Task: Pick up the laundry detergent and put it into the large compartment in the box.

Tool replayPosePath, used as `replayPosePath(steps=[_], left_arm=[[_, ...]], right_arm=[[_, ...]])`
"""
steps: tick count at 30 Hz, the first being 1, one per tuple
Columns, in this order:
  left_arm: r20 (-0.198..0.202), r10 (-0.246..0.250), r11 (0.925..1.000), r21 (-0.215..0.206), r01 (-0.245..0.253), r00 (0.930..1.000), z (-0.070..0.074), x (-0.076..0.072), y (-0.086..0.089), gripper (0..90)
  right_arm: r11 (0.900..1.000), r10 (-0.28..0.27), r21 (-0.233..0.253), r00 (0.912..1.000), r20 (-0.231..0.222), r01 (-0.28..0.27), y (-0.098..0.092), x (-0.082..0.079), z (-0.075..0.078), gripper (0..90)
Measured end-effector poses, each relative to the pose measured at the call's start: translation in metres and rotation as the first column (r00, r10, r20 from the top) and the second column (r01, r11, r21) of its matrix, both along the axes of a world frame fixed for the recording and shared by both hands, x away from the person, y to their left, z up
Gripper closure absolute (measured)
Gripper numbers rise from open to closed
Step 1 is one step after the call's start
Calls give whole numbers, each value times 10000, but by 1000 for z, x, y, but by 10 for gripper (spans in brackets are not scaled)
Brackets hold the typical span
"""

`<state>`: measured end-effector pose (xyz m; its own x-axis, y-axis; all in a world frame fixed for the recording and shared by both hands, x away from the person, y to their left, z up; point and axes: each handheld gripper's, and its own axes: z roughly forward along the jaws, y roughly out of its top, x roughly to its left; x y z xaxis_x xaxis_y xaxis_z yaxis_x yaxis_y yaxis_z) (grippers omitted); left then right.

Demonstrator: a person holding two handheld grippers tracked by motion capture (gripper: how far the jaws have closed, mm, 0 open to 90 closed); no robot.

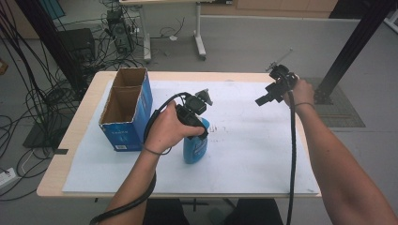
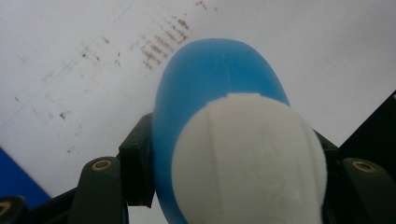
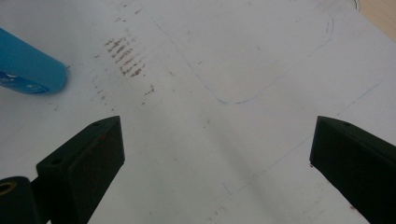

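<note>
A blue bottle with a white cap stands upright on the white sheet, just right of the box. My left gripper comes at it from above and is shut on its upper part; in the left gripper view the black jaws press both sides of the bottle. My right gripper hangs in the air over the sheet's far right, open, with nothing between its jaws. In the right gripper view the bottle's base shows at the upper left.
An open blue cardboard box with two compartments stands on the left part of the wooden table. Faint brown marks and pencil outlines mark the sheet. Cables and desk legs lie on the floor beyond.
</note>
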<state>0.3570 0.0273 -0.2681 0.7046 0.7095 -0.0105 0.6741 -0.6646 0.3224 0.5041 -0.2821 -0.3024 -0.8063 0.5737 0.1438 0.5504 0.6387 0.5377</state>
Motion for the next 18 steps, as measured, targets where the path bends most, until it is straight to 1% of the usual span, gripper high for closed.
replayPosePath(steps=[1,3,4,5,6,11,13,16,18], left_arm=[[102,-54,10000,-61,55,9999,7,-1,0,376],[102,-45,10000,-50,45,9999,9,-2,-1,376],[107,-51,10000,-34,51,9999,14,-2,-1,376],[197,-120,9999,-56,121,9997,21,-4,-2,376],[197,-120,9999,-56,121,9997,21,-4,-2,376],[385,-177,9998,-125,182,9991,37,-7,-4,376],[424,-215,9997,-58,217,9989,44,-8,-5,376],[471,-273,9996,-78,277,9985,52,-9,-5,376],[554,-298,9994,-142,306,9980,59,-10,-5,376]], right_arm=[[10000,0,-8,10000,32,0,0,0,1,29],[10000,14,1,10000,47,-14,1,0,1,29],[10000,14,1,10000,48,-14,1,-1,1,29],[10000,21,4,10000,28,-21,2,-1,1,30],[10000,21,4,10000,28,-21,2,-1,1,30],[10000,44,-18,9999,96,-44,2,-2,3,29],[10000,30,18,9999,111,-30,2,-3,4,29],[10000,18,45,9999,138,-18,1,-4,5,29],[10000,21,44,9999,158,-22,1,-5,6,29]])
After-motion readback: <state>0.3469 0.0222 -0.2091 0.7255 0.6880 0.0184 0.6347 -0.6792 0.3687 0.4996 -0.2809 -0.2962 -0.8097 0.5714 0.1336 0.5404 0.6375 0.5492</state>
